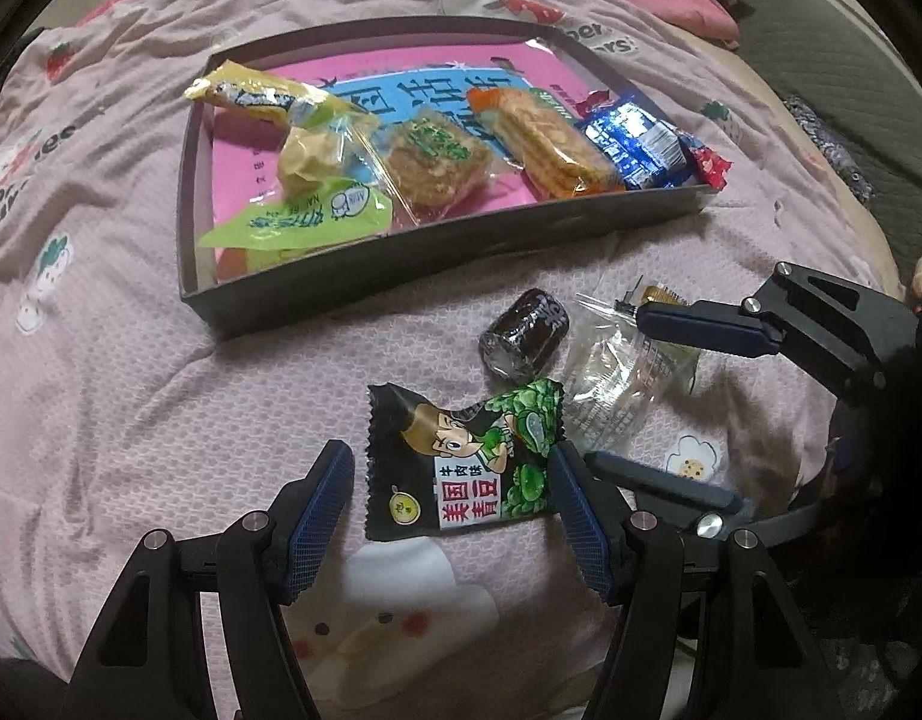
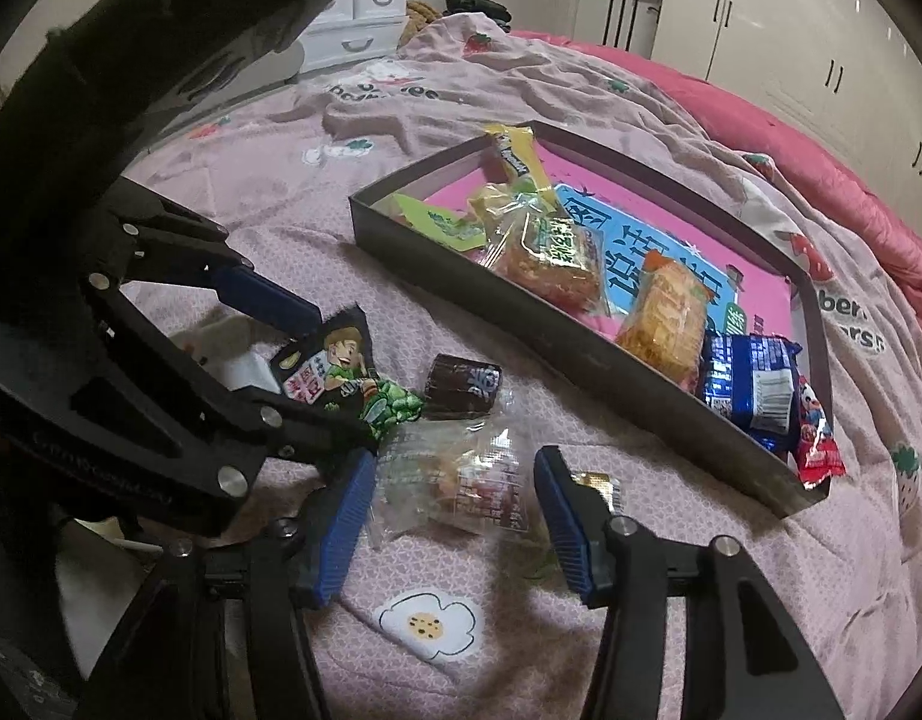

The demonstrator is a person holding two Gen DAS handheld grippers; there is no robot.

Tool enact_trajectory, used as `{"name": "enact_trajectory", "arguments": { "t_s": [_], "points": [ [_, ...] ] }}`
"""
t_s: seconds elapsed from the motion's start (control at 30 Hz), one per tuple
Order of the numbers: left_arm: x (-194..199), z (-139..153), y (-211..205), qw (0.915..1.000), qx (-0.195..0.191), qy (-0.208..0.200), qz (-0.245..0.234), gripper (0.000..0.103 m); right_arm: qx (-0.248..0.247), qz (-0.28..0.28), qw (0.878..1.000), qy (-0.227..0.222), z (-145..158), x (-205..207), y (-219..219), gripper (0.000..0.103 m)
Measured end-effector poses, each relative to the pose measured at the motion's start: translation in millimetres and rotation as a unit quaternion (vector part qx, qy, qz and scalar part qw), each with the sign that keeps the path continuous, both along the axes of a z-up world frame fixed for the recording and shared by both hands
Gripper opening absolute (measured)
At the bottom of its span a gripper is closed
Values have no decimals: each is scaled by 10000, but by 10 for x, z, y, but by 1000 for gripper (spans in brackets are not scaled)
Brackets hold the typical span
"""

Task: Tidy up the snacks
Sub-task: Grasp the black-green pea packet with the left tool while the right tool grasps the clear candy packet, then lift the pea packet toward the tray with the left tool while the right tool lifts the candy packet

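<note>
Left hand-held gripper [image 1: 455, 480]: jaws wide, pointing steeply down, straddling the black-and-green pea packet [image 1: 464, 459] on the bed. Packet sits right between the pads; pads look just beside its side edges, can't confirm they press, so I read it as not gripped yet. Its long axis runs away from the gripper, toward the tray [image 1: 449, 243], so the jaws close across the short width. Good alignment. Right hand-held gripper [image 2: 455, 504]: jaws partly apart, nothing held, bracketing the clear-wrapped snack [image 2: 455, 480], which lies between its pads and skewed to them. Dark round candy [image 1: 524, 336] lies just past both packets, on the tray side, nearer the right one. Small gold packet [image 2: 596, 486] sits just outside the right gripper's right finger. Tray lies straight ahead of both, already holding several snacks. Left is nearer to closing; pea packet likely goes first.
</note>
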State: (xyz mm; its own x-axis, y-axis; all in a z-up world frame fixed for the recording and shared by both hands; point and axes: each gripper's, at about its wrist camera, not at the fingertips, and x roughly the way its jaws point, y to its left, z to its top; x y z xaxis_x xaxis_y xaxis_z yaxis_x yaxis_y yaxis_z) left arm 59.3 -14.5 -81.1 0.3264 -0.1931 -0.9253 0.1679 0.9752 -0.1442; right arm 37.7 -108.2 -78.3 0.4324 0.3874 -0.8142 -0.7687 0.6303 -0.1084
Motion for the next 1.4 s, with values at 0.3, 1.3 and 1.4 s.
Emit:
{"name": "enact_trajectory", "arguments": {
  "t_s": [0.3,1.3,1.4],
  "points": [
    [31,-68,-9,9999,-17,73,127,69,-253,229,9989,-325,-67,-42,70,61],
    [17,93,172,9983,-461,-56,348,36,44,105,9999,-125,-17,35,8,58],
    [19,55,176,9980,-510,39,369,36,-110,186,9994,-268,-39,13,49,58]
  ]
}}
